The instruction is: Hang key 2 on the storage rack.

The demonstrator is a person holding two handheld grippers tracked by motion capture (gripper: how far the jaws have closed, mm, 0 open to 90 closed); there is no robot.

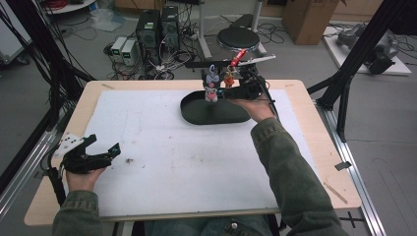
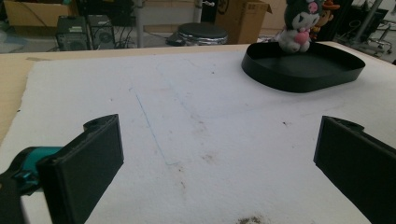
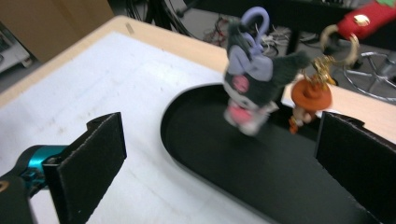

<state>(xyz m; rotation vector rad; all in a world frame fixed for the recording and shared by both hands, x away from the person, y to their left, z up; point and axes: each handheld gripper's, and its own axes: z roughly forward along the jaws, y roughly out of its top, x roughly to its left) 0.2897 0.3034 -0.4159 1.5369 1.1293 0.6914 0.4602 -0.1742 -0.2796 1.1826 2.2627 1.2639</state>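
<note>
Black oval tray [image 1: 196,114], shallow-walled, lies on the white mat [image 1: 162,162] at the far right of the table [image 1: 305,142]. Contents, by the look of it: one plush doll [image 1: 211,84], dark-haired with purple ears and a pink front, apparently standing upright at the tray's far edge; in the left gripper view the same doll [image 2: 297,25] shows at the far rim of the tray [image 2: 299,74].

Beside the doll, to its right: a small orange charm [image 3: 309,99] on a gold ring with a red strap [image 3: 369,16]. Whether the charm rests on the tray rim or hangs free cannot be told.

Right gripper [image 1: 235,92]: held over the tray's far right part, close to the doll. Jaws stand wide apart in the right gripper view, nothing between the pads, which touch neither doll nor charm.

Left gripper [image 1: 101,150]: rests at the near left of the mat, well apart from the tray. Jaws wide apart, nothing held.

Status, as a judgement: the doll appears set down in the tray and let go, so the placing step looks done. Remaining: drawing the right gripper clear without knocking the doll over. The rest of the mat bears only stains and faint marks, so no further item seems to wait.
</note>
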